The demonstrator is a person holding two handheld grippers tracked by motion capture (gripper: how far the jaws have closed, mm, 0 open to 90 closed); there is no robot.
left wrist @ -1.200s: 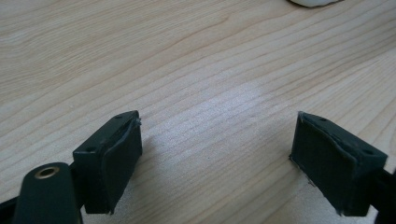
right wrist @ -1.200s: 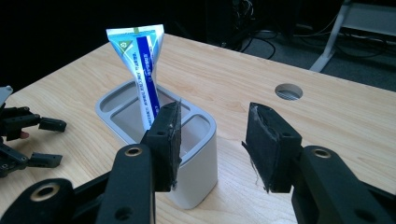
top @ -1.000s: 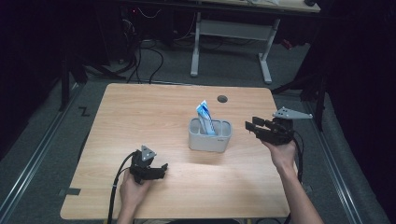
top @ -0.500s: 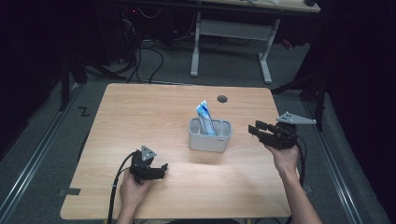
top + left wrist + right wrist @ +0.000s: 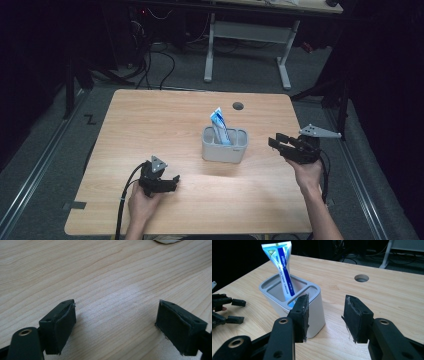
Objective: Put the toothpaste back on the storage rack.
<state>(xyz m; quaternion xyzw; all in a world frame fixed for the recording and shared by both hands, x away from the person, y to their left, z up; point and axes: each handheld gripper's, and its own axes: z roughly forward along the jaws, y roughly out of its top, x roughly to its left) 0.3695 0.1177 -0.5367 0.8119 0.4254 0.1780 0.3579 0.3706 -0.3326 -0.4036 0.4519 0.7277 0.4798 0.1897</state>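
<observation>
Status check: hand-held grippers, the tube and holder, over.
Both hand-held grippers open, empty. Toothpaste tube upright in grey holder. Nothing between right gripper and holder.

The left gripper rests low near the table's front edge, jaws spread wide with nothing between. The right gripper hangs above the right edge, jaws parted and holding nothing.

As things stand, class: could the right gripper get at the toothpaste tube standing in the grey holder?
Probably yes. The right gripper is open and points at the grey holder, with bare table between. The toothpaste tube sticks up above the rim, with nothing covering it.
</observation>
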